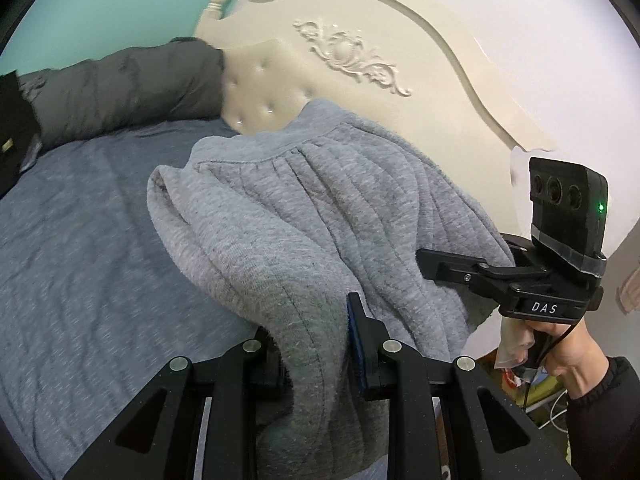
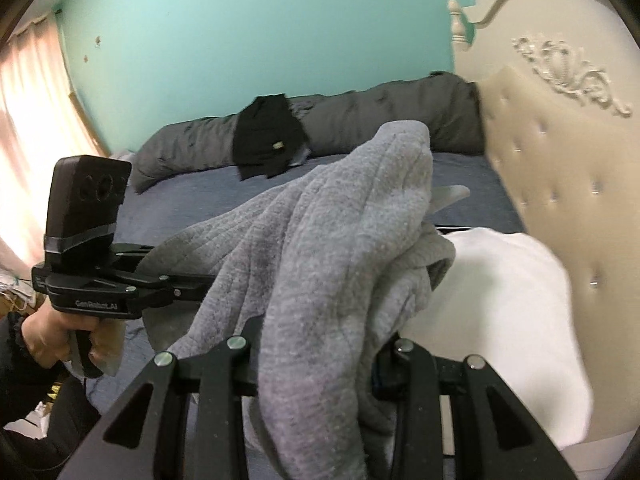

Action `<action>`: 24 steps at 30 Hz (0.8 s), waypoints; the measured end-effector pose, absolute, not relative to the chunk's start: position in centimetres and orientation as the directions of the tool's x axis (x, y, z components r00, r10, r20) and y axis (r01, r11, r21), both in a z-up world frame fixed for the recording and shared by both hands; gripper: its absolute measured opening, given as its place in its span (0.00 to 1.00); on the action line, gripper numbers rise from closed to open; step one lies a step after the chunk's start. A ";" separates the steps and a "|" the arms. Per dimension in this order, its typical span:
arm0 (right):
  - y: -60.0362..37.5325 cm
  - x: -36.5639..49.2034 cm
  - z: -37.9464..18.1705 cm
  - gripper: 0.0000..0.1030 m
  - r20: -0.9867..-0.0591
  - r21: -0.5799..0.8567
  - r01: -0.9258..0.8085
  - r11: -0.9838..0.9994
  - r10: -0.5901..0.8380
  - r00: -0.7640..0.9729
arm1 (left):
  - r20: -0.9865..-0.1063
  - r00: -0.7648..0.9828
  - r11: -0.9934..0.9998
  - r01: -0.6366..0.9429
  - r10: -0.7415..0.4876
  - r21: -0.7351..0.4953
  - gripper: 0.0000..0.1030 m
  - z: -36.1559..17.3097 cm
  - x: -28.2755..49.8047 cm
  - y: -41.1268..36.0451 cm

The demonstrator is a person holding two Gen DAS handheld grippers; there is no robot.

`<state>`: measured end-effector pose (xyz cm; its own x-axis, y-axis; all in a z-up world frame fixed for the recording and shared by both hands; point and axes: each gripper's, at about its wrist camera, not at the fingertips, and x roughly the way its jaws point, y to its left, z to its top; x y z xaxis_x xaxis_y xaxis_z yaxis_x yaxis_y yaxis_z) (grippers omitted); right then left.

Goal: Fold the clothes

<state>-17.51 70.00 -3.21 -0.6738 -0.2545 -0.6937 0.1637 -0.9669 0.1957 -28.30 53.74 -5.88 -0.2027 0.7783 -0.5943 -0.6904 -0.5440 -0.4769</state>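
Left wrist view: left gripper (image 1: 316, 344) clamps a fold of grey garment (image 1: 320, 208), lifted above the bed (image 1: 80, 220); its left finger is buried in cloth.

Right wrist view: right gripper (image 2: 316, 364) pinches the garment's other end; fingertips hidden, white pillow (image 2: 500, 300) blurred.

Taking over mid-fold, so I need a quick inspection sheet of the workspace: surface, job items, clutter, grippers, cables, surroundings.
Surface: bed sheet, blue-grey, wrinkled.
Job's things: grey garment, lifted and bunched.
Clutter: black item on the dark grey bolster; white fabric beside the headboard.
Grippers: left gripper and right gripper both shut on the grey garment.
Cables: black cable under the right hand.
Surroundings: cream headboard, teal wall, curtain.
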 end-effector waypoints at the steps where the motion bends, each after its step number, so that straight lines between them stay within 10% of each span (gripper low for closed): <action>1: 71.0 -17.4 -3.0 0.33 -0.696 0.186 0.155 -0.970 -0.241 -0.676 | -0.591 -0.201 -0.540 -0.694 0.781 -0.477 0.25 -5.7 -28.3 54.7; 24: 85.4 -19.7 -5.6 0.33 -0.787 0.026 0.103 -0.994 -0.084 -0.611 | -0.590 -0.210 -0.571 -0.626 0.780 -0.531 0.25 -10.4 -27.9 68.3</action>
<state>-19.70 85.38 -5.56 -0.6107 -0.0840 -0.7874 0.1026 -0.9944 0.0265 -27.87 68.29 -10.38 -0.2100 0.7798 -0.5898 -0.6262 -0.5705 -0.5314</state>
